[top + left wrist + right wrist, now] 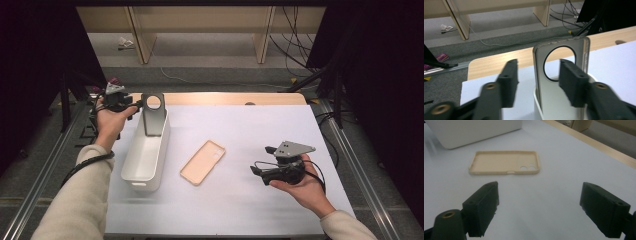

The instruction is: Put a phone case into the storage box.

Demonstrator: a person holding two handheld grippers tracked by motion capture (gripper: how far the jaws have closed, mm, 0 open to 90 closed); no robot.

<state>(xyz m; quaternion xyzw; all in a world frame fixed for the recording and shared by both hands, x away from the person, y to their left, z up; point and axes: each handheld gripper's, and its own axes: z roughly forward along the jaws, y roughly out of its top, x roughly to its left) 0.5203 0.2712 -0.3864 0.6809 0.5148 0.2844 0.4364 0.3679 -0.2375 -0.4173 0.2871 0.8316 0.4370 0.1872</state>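
Grey case stands upright in the far end of the white bin, leaning on its end wall, camera hole at the top. The left gripper sits just beside its top edge with jaws parted, pads off the case, nothing clamped. A beige case lies open side up on the white table, near the bin's right. The right gripper waits farther right, jaws spread wide and empty, pointed at the beige case. Risk, as I judge it: the grey case is only propped, so a brush from a left pad on the way out could tip it over or slide it down flat into the bin.
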